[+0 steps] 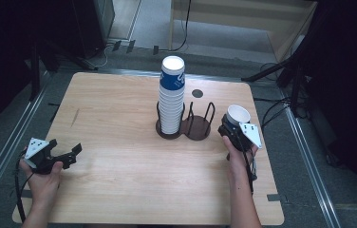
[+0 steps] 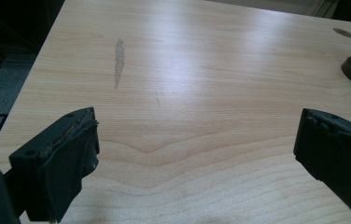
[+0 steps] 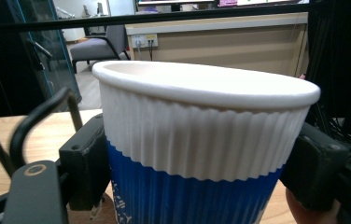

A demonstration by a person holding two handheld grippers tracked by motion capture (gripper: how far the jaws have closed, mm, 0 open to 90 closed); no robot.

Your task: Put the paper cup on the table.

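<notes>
Cup (image 1: 238,114), one, white over blue, upright, pinched between the right gripper's (image 1: 236,129) jaws at the table's (image 1: 119,180) right side, just right of the holder (image 1: 196,127). Holder: one, dark wire, two bays. Left bay carries one tall stack (image 1: 171,95) of nested cups, too many to count; right bay bare. Left gripper (image 1: 65,154): jaws spread wide, nothing between them, low over bare wood at the near left corner. Hands: two.

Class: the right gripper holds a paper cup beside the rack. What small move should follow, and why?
Probably carry the cup in the right gripper leftward over the rack's empty ring. The cup is clamped upright, the other ring holds the stack, and the left gripper is open and idle.
</notes>
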